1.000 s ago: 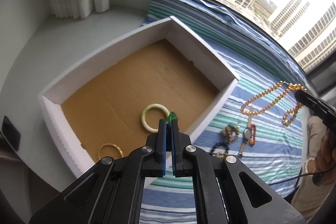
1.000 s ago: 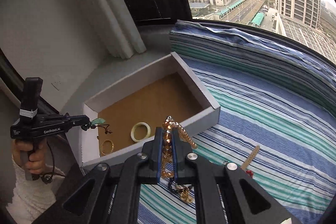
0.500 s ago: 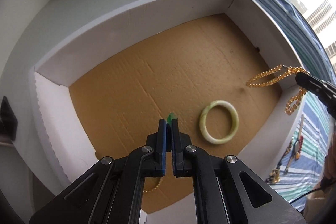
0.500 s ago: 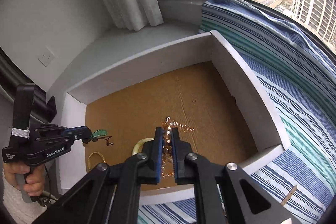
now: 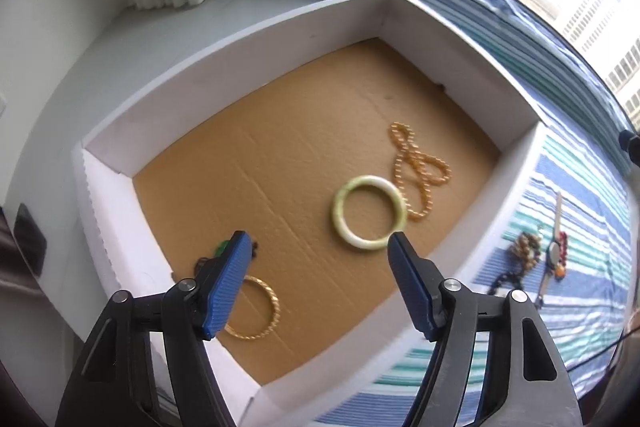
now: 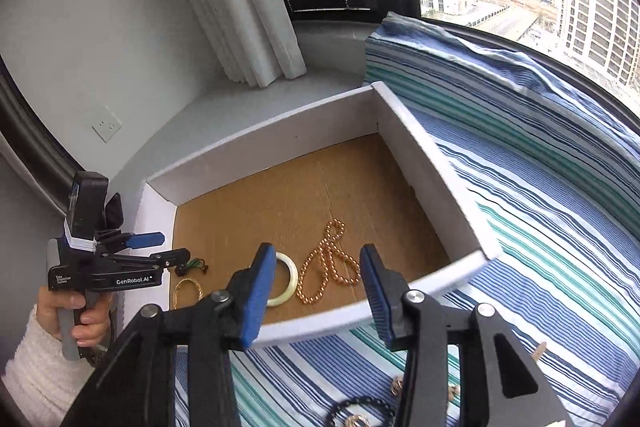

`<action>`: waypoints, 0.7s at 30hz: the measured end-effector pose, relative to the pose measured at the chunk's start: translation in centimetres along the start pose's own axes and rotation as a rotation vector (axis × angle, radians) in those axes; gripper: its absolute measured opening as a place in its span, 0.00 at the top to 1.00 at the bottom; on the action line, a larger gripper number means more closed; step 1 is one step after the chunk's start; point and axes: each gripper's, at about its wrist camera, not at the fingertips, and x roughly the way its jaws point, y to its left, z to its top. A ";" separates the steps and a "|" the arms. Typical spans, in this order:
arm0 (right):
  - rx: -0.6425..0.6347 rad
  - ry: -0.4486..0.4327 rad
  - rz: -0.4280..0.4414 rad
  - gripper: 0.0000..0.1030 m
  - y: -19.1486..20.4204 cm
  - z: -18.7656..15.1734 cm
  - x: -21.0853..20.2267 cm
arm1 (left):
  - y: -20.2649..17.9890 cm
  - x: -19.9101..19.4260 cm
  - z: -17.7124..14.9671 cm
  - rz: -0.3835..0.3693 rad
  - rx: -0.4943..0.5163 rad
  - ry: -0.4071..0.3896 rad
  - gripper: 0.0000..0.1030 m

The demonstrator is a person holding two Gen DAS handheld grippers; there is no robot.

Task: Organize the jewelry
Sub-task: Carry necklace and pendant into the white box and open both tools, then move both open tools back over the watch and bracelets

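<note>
Inside the white cardboard box (image 5: 256,39) lie a smooth jade bangle (image 5: 369,211) and gold bead necklace (image 5: 418,169); both grippers' ribbed blue fingers (image 5: 224,285) are opening, nothing between them; "GenRobot.AI" marks the left gripper (image 6: 182,251).

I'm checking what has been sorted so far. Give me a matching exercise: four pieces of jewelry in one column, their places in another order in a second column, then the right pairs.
Things:
1. pale green bangle
2. gold bead necklace
3. twisted gold bangle
4. dark bead bracelet

Places:
A. on the striped cloth, outside the box
B. box floor, near corner, by the left gripper's jaw
C. box floor, middle
D. box floor, beside the pale bangle, toward the cloth

Pairs: 1-C, 2-D, 3-B, 4-A
</note>
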 end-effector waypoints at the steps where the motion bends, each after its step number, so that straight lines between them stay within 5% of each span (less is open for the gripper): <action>1: 0.009 -0.010 -0.014 0.56 -1.0 -0.9 -1.6 | -1.4 -0.7 -0.5 -0.018 0.031 -0.006 0.27; 10: 0.135 0.082 -0.231 0.56 -8.3 -12.4 -8.5 | -13.9 -1.5 -5.7 -0.167 0.284 0.052 0.23; 21: 0.364 0.195 -0.218 0.56 -13.3 -23.3 -7.5 | -18.4 3.7 -11.1 -0.195 0.304 0.218 0.23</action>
